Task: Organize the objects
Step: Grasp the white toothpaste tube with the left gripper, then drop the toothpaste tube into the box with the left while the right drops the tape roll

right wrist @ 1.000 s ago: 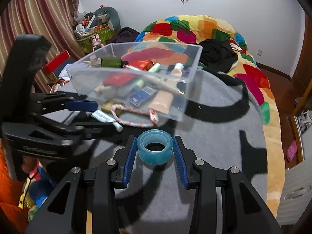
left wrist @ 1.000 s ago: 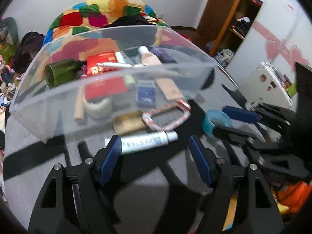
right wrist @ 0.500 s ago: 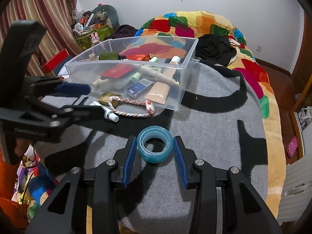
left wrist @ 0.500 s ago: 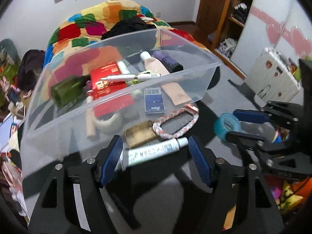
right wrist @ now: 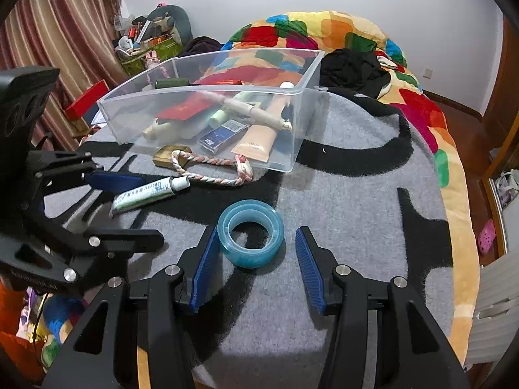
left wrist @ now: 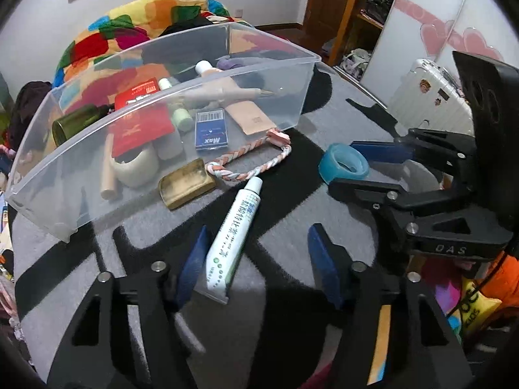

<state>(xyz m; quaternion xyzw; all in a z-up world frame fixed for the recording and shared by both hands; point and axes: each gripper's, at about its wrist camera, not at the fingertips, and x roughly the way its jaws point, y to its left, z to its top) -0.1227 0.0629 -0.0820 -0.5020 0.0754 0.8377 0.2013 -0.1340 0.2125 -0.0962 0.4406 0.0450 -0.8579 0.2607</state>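
Note:
A clear plastic bin (left wrist: 292, 74) (right wrist: 301, 97) holding several small items stands on the grey and black rug. In front of it lie a gold soap-like block (left wrist: 186, 186) (right wrist: 168, 157), a braided rope loop (left wrist: 253, 162) (right wrist: 211, 175) and a white tube (left wrist: 232, 236) (right wrist: 149, 191). My left gripper (left wrist: 256, 256) is open, with the tube's tail between its fingers. My right gripper (right wrist: 256, 253) (left wrist: 353, 165) is open around a blue tape roll (right wrist: 249, 231) (left wrist: 343, 163) lying on the rug.
The rug (right wrist: 356, 194) covers a round surface whose edge curves along the right. A bed with a patchwork quilt (right wrist: 324, 32) lies behind the bin. A white suitcase (left wrist: 428, 94) and wardrobe stand beyond the right edge; clutter sits by the curtain (right wrist: 65, 32).
Both grippers have risen and tilted downward. My right gripper has opened wider around the tape roll. The tube now lies lengthwise between my left fingers.

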